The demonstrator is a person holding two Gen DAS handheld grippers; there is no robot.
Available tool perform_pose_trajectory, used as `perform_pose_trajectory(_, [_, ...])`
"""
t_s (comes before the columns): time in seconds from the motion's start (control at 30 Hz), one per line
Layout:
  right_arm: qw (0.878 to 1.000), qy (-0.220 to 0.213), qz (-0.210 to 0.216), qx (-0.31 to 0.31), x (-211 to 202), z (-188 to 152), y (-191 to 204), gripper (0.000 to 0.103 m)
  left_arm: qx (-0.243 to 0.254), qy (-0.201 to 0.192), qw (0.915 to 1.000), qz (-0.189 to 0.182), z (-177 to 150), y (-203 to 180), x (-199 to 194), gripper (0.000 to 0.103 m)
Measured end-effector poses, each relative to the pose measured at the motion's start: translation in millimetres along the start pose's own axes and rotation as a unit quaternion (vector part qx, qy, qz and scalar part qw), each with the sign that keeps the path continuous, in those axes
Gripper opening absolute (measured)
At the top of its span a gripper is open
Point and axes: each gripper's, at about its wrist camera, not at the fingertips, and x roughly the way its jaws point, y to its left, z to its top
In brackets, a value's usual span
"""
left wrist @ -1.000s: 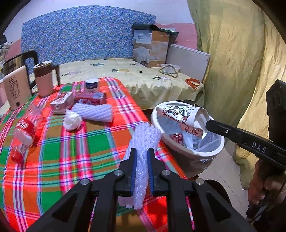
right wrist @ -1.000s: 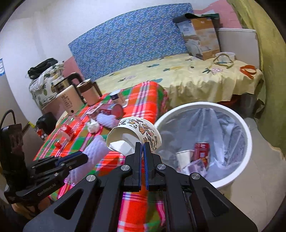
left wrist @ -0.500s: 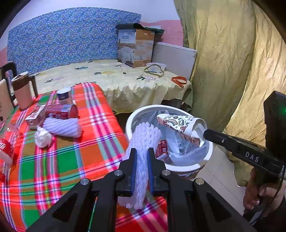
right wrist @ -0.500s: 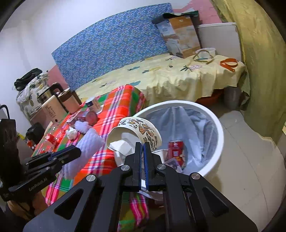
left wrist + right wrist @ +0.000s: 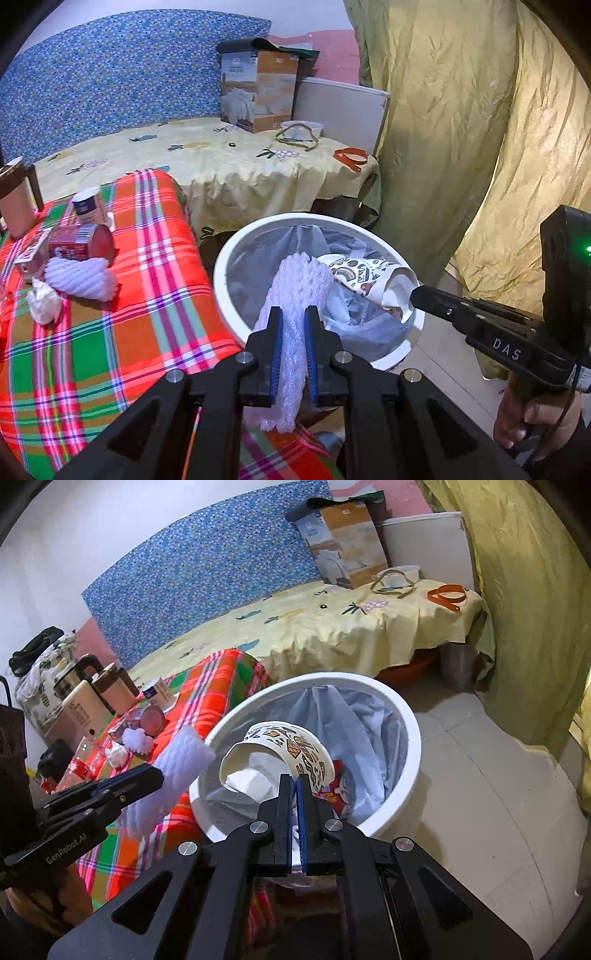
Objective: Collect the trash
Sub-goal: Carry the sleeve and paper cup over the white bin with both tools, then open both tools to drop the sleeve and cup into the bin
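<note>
Plaid cloth in red, green and orange covers the counter (image 5: 110, 332), with a yellow-sheeted bed (image 5: 229, 162) behind it at twelve o'clock and a green-gold curtain (image 5: 461, 129) at two o'clock.

We hold two pieces of trash over the white bin (image 5: 236, 258), which stands on the floor just beside the counter's edge and is lined with a grey bag.

Our left gripper (image 5: 293, 321) has its jaws clenched on a white foam net sleeve (image 5: 295, 284), whose upper end reaches over the bin's rim.

Our right gripper (image 5: 294, 786) has its jaws pinched on the rim of a patterned paper cup (image 5: 295, 746), tilted on its side above the bin's opening with crumpled paper inside.

On the counter at nine o'clock lie a red can (image 5: 83, 243), a second foam sleeve (image 5: 81, 282) and a tissue wad (image 5: 44, 304).
</note>
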Motion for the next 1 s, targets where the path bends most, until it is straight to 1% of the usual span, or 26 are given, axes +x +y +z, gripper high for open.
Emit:
perform_pose_trajectory(0.23, [1.0, 0.02, -0.023, -0.001, 9, -3, -6, 0.005, 0.001, 0.014, 0.9999, -0.009, 4, -4, 19, 0.013])
perform_pose_trajectory(0.4, [0.999, 0.03, -0.026, 0.005, 12, -3, -11, 0.005, 0.001, 0.024, 0.9996, -0.015, 6, -5, 32, 0.014])
perform_pose_trajectory(0.47, [0.999, 0.038, -0.027, 0.009, 14, -2, -13, 0.005, -0.002, 0.027, 0.9994, -0.019, 7, -6, 36, 0.017])
perform_pose_trajectory(0.5, [0.999, 0.04, -0.027, 0.01, 15, -2, -14, 0.005, -0.002, 0.026, 0.9995, -0.018, 8, -6, 37, 0.021])
perform_pose_trajectory(0.53, [0.999, 0.042, -0.029, 0.01, 15, -2, -14, 0.005, -0.002, 0.024, 0.9995, -0.018, 8, -6, 37, 0.029])
perform_pose_trajectory(0.6, [0.999, 0.042, -0.031, 0.009, 15, -2, -15, 0.006, -0.005, 0.021, 0.9995, -0.023, 9, -6, 36, 0.035])
perform_pose_trajectory(0.73, [0.999, 0.038, -0.033, 0.009, 13, -2, -14, 0.011, -0.009, 0.017, 0.9995, -0.024, 9, -4, 35, 0.037])
perform_pose_trajectory(1.0, [0.999, 0.026, -0.026, 0.005, 5, 1, -8, 0.012, -0.014, 0.003, 0.9995, -0.029, 7, 3, 17, 0.037])
